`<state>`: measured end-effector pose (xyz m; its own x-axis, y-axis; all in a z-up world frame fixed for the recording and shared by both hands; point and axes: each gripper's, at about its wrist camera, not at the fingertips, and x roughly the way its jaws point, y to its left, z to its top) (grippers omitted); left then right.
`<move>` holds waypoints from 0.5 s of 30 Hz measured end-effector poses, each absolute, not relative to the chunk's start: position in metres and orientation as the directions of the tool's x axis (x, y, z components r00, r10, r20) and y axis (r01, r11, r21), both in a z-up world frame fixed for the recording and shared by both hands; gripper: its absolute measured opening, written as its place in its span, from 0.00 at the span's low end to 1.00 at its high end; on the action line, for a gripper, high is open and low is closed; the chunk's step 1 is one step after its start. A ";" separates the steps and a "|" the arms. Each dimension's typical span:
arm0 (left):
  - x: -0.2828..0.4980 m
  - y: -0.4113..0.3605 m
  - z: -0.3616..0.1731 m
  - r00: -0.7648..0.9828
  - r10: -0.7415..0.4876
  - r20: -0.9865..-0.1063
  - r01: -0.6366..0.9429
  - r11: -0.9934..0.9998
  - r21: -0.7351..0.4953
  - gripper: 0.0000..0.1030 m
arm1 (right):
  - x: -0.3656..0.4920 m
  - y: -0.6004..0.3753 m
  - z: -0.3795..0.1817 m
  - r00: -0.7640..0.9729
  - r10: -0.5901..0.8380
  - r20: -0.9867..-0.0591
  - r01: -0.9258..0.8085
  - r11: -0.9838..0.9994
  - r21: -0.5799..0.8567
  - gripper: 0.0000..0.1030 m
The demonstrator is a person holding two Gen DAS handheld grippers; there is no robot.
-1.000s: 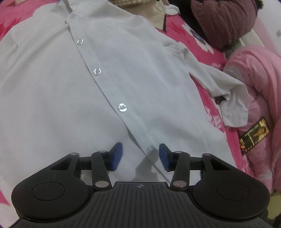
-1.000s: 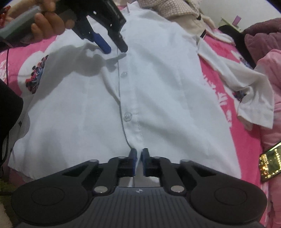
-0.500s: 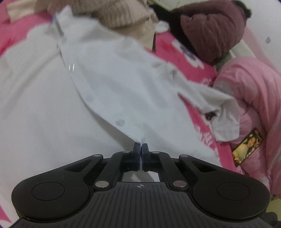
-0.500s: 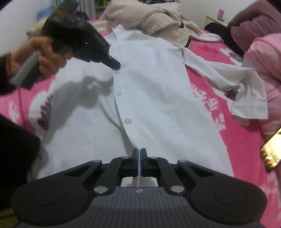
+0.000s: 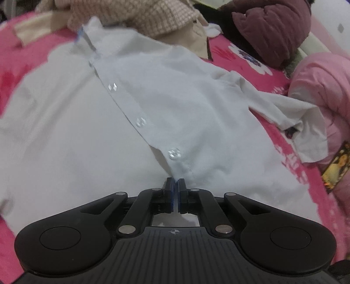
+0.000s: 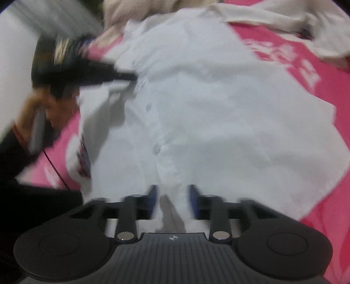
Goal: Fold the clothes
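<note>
A white button-up shirt (image 5: 196, 104) lies face up on a pink bedspread (image 5: 284, 153). My left gripper (image 5: 175, 182) is shut on the shirt's button placket just below a clear button (image 5: 174, 153), and the cloth puckers at the pinch. In the blurred right wrist view the shirt (image 6: 218, 109) fills the frame. My right gripper (image 6: 172, 201) is open, its blue pads either side of a ridge of the lower placket. A hand (image 6: 41, 107) holds the left gripper (image 6: 131, 77) farther up the placket. One sleeve (image 5: 306, 122) trails right.
A beige knit sweater (image 5: 135, 17) and a tan garment (image 5: 194, 41) lie beyond the collar. A maroon cushion (image 5: 269, 32) and a pink quilt (image 5: 323, 87) crowd the right side. A phone with a lit screen (image 5: 336, 168) rests at the bed's right edge.
My left gripper went from open over the placket to shut on it and has raised the cloth. My right gripper, shut on the lower placket until half a second ago, now stands open.
</note>
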<state>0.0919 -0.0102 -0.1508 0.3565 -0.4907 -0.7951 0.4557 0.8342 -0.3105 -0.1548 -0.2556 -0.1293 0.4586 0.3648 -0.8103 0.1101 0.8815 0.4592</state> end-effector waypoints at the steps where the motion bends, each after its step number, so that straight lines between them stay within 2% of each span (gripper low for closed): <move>1: 0.091 -0.008 -0.146 0.380 -0.485 -0.788 0.463 0.837 -0.292 0.18 | -0.160 -0.269 -0.121 0.500 0.363 -0.786 0.137 0.863 0.486 0.43; 2: 0.091 -0.005 -0.141 0.406 -0.484 -0.775 0.466 0.840 -0.280 0.22 | -0.166 -0.282 -0.112 0.540 0.358 -0.762 0.165 0.842 0.513 0.43; 5: 0.089 0.004 -0.124 0.483 -0.486 -0.728 0.469 0.846 -0.253 0.23 | -0.184 -0.320 -0.091 0.638 0.295 -0.711 0.272 0.777 0.567 0.43; 8: 0.083 -0.002 -0.111 0.495 -0.524 -0.693 0.510 0.821 -0.256 0.25 | -0.196 -0.332 -0.084 0.651 0.228 -0.724 0.329 0.775 0.539 0.44; 13: 0.071 -0.038 -0.128 0.423 -0.521 -0.742 0.584 0.782 -0.216 0.25 | -0.187 -0.308 -0.108 0.581 0.236 -0.779 0.325 0.810 0.487 0.39; 15: 0.072 -0.049 -0.144 0.410 -0.479 -0.776 0.584 0.791 -0.179 0.25 | -0.182 -0.296 -0.119 0.549 0.243 -0.800 0.319 0.823 0.469 0.39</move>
